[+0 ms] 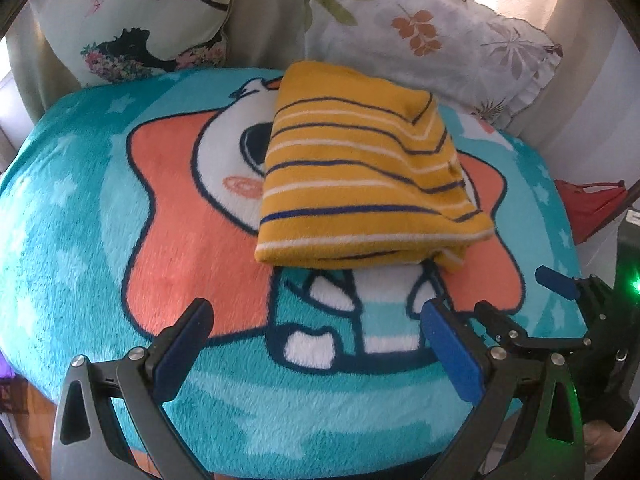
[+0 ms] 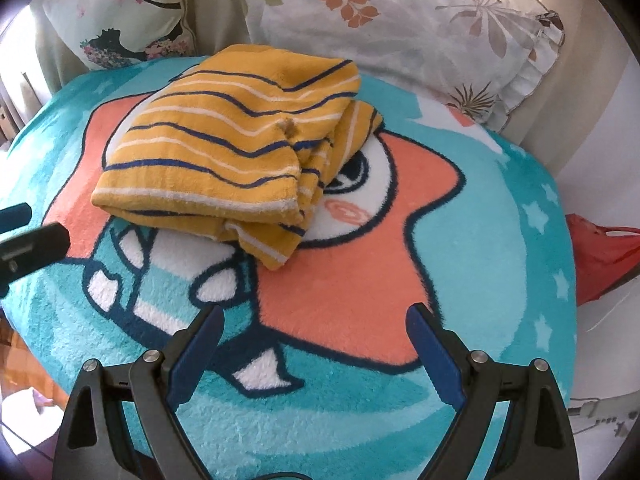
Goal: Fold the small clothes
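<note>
A yellow garment with navy and white stripes lies folded into a thick rectangle on the teal cartoon blanket. It also shows in the right wrist view, with loose layers sticking out at its right and front edge. My left gripper is open and empty, just short of the garment's near edge. My right gripper is open and empty, over the blanket, nearer than the garment and to its right. The right gripper also shows at the right of the left wrist view.
Two printed pillows lean against the back behind the blanket. A red cloth item lies off the blanket's right edge. The left gripper's fingers reach in at the left of the right wrist view.
</note>
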`<state>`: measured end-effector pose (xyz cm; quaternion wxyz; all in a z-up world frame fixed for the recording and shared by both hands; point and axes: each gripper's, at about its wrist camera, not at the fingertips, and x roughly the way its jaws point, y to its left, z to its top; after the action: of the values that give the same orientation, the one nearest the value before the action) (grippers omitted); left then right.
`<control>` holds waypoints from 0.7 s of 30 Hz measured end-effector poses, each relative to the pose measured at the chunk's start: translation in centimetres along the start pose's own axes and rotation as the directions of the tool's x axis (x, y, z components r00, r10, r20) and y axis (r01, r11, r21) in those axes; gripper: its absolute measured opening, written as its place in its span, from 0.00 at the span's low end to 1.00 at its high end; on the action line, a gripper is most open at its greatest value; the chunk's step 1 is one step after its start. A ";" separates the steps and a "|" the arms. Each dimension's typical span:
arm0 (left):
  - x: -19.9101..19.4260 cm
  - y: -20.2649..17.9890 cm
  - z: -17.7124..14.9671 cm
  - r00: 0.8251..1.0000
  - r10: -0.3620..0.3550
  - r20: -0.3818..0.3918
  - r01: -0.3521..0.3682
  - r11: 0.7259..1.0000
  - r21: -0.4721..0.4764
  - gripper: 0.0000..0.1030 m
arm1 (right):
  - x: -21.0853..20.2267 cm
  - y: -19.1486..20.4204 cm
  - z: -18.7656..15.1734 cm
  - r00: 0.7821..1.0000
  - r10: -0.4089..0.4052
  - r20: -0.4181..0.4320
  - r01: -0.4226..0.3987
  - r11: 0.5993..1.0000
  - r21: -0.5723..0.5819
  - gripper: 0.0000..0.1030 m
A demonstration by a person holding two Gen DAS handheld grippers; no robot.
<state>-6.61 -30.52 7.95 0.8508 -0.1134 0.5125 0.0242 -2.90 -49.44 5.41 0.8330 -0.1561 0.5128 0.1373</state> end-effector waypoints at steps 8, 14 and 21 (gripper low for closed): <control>0.6 0.3 -0.2 1.000 -0.012 -0.024 0.011 1.000 -0.019 1.00 | -0.3 0.8 0.4 1.000 0.007 0.020 -0.007 1.000 -0.017 0.91; 1.3 0.9 -0.3 0.998 -0.034 -0.050 0.031 0.998 -0.051 1.00 | -0.4 1.0 0.8 1.000 0.013 0.024 -0.013 1.000 -0.007 0.92; 2.4 1.9 -0.5 0.996 -0.039 -0.079 0.033 0.996 -0.085 1.00 | 0.1 1.9 1.0 1.000 0.022 0.010 -0.021 0.999 -0.024 0.92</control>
<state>-6.15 -28.94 5.28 0.8242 -0.1590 0.5428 0.0256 -2.77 -47.24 5.51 0.8323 -0.1596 0.5083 0.1531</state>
